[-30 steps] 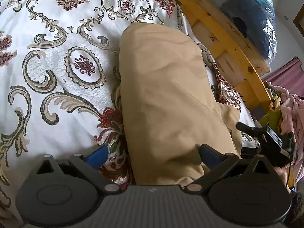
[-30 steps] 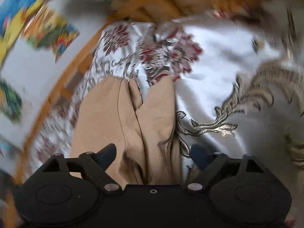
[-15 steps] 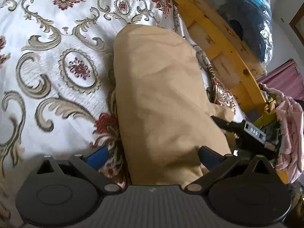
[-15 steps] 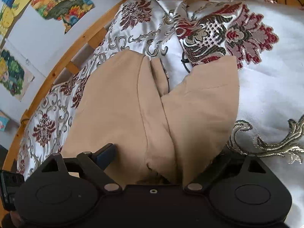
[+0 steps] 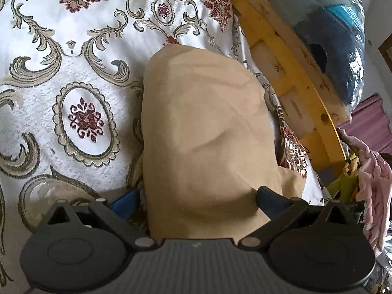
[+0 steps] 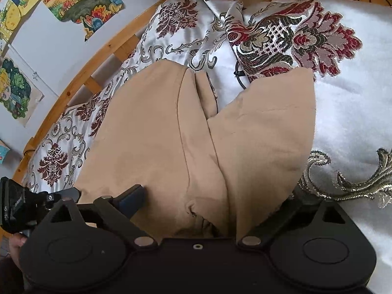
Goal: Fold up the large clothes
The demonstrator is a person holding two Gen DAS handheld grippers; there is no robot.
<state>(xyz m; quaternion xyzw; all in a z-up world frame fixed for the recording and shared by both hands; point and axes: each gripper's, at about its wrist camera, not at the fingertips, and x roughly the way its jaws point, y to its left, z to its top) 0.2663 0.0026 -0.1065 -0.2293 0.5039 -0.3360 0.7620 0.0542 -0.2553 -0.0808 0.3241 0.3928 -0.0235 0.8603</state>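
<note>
Evidently mid-fold: the tan garment (image 5: 205,132) lies on the patterned bed (image 5: 73,78) beside its wooden frame (image 5: 289,56). Both the left gripper (image 5: 196,197) and right gripper (image 6: 215,196) have fingers spread apart, straddling cloth. Next, I'd guess, they pinch an edge and carry it across.

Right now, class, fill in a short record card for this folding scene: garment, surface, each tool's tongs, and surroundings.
garment: tan trousers, legs lying side by side, one hem turned outward
surface: white bedspread with a gold and red floral pattern
left tongs: open, fingers astride the cloth
right tongs: open, over the trousers' near end
frame: wooden bed frame along the bed's edge
wall: drawings pinned up
side: pink clothes heaped beside the bed
</note>
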